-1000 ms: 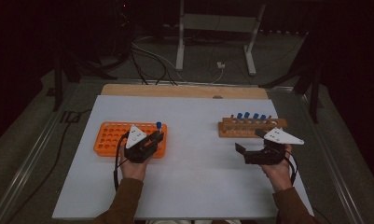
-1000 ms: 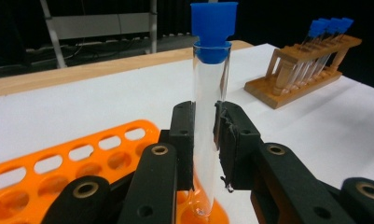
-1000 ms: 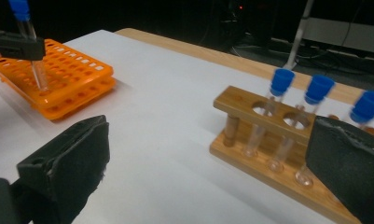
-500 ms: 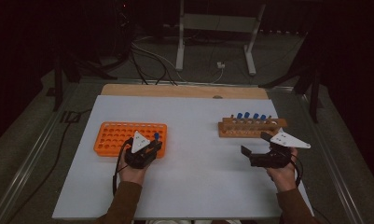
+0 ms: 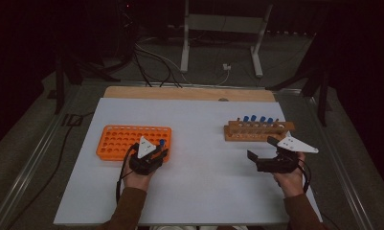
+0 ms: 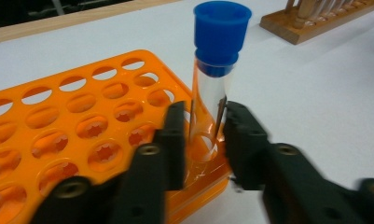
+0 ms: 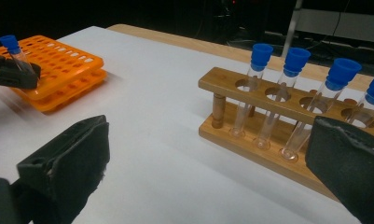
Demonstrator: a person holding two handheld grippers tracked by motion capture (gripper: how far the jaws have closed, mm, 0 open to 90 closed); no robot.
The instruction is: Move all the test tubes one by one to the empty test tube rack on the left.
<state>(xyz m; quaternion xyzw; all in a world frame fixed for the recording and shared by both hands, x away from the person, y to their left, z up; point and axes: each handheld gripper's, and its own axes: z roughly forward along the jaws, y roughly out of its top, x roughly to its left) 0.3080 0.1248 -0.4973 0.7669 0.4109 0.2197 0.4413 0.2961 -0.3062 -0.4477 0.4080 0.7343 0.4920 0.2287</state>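
One orange rack [image 5: 132, 140] lies toward the table's [image 5: 199, 191] left edge, one wooden rack [image 5: 257, 131] with four blue-capped tubes toward the right. A fifth tube [image 6: 216, 88] stands in the orange rack's corner hole, between the left claw's [image 6: 203, 140] jaws, which have just parted slightly. The right claw [image 7: 208, 177] gapes empty, drawn back from before.

The orange rack [image 6: 82, 135] was cut off at the left and bottom edges of the left gripper view. The wooden rack [image 7: 278, 126] ran past the right edge of the right gripper view, partly hidden behind a jaw.
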